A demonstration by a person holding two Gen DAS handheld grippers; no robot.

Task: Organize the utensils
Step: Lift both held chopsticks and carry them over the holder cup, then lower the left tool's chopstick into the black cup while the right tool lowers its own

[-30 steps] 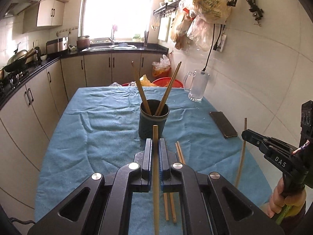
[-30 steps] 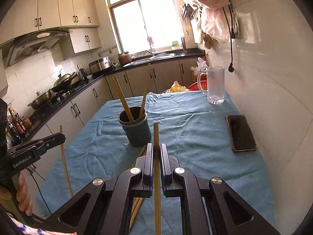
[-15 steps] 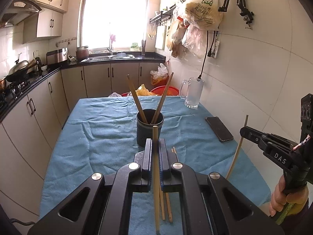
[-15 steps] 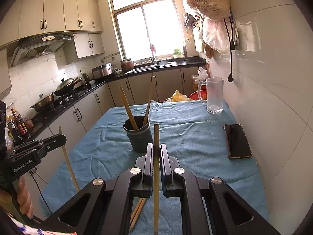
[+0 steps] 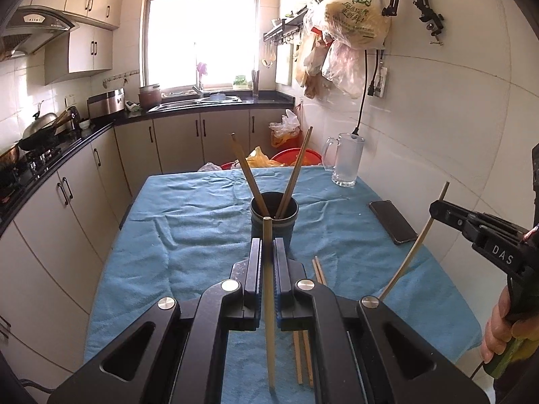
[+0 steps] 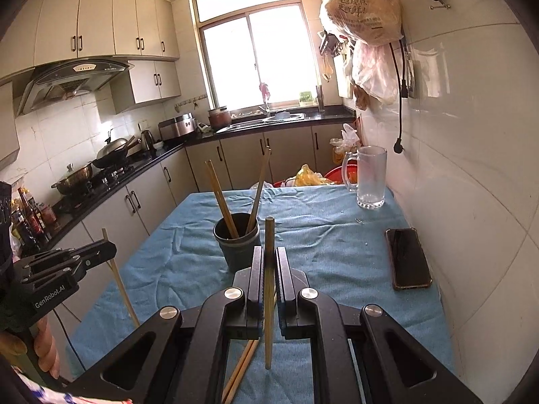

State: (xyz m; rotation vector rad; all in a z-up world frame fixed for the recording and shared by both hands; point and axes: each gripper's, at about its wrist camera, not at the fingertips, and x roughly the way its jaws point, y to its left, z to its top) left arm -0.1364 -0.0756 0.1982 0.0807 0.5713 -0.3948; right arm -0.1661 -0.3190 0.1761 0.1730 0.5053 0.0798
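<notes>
A dark round utensil cup stands mid-table on the blue cloth, with two wooden chopsticks leaning out of it; the cup also shows in the right wrist view. My left gripper is shut on a chopstick, held upright above the table just short of the cup. My right gripper is shut on another chopstick, also raised near the cup. It shows from the side in the left wrist view. Two loose chopsticks lie on the cloth beneath.
A glass mug stands at the far right of the table. A black phone lies near the right edge by the tiled wall. Kitchen cabinets and a stove counter run along the left. Plastic bags hang on the wall.
Both grippers have risen and drawn back from the cup, each still holding its chopstick. The table looks farther below and the cup smaller in view.
</notes>
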